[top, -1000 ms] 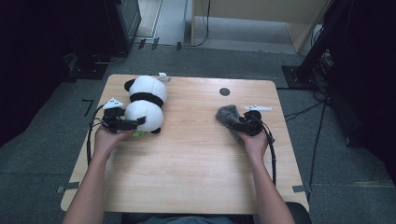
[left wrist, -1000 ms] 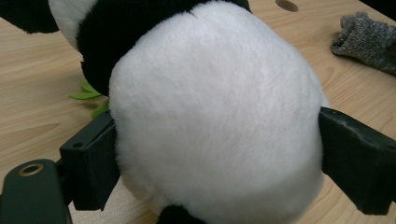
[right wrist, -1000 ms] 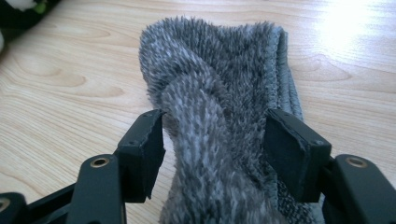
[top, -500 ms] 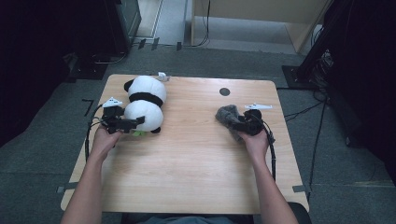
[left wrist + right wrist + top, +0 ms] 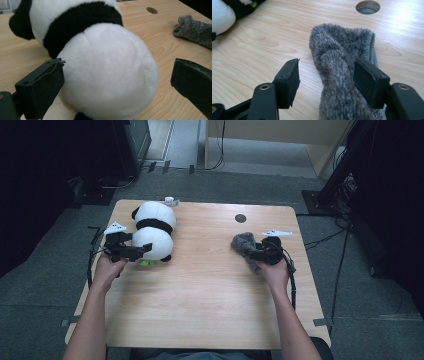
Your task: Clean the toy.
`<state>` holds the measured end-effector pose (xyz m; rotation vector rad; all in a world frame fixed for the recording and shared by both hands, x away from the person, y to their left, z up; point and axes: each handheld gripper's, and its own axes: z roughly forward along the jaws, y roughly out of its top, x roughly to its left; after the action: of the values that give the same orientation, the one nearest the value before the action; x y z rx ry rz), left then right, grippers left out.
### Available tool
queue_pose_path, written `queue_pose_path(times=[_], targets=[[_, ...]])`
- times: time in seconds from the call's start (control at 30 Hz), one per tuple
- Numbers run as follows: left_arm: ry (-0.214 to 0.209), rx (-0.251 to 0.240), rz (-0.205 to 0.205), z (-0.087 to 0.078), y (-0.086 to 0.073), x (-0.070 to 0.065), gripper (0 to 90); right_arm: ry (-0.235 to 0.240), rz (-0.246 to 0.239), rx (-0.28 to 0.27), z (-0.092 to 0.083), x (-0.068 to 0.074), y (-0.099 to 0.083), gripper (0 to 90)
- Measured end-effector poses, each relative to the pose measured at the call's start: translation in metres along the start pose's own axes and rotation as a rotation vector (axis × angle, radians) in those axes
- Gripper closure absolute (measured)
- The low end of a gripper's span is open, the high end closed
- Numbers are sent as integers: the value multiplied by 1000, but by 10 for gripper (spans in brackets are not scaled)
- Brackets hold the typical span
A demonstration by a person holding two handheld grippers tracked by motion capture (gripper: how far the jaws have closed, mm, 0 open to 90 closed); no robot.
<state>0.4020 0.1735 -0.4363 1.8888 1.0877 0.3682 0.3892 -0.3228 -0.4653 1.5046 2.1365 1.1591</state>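
The left hand-held gripper [image 5: 142,251] has just been opening its jaws. They stand wide around the panda plush toy's [image 5: 100,62] round white end, one jaw touching it. The right hand-held gripper [image 5: 325,78] is loose around the grey fuzzy sock [image 5: 342,75] on the desk [image 5: 200,300].

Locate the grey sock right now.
In the high view the grey sock lies on the right half of the table, just below the round hole; the right gripper straddles it, far from the panda plush.
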Motion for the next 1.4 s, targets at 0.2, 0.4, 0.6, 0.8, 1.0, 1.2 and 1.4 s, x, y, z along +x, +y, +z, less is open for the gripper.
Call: queue_pose_path(times=[0.2,0.4,0.6,0.8,1.0,1.2,1.4], targets=[[-15,-19,32,-6,8,-17,0,20,-18,-23,-10,8,4,375],[-83,-29,69,-5,15,-34,0,46,-56,-34,-18,20,6,374],[-178,-26,108,2,16,-54,0,81,-91,-33,-16,36,8,375],[-175,-23,114,13,13,-71,32,122,-107,-22,-12,49,5,375],[-175,-6,108,26,6,-83,90,156,-140,-26,-13,63,-4,377],[-173,11,129,38,-5,-101,146,180,-189,-14,-11,81,-15,373],[-198,39,155,46,-22,-118,146,209,-200,7,-7,89,-31,385]])
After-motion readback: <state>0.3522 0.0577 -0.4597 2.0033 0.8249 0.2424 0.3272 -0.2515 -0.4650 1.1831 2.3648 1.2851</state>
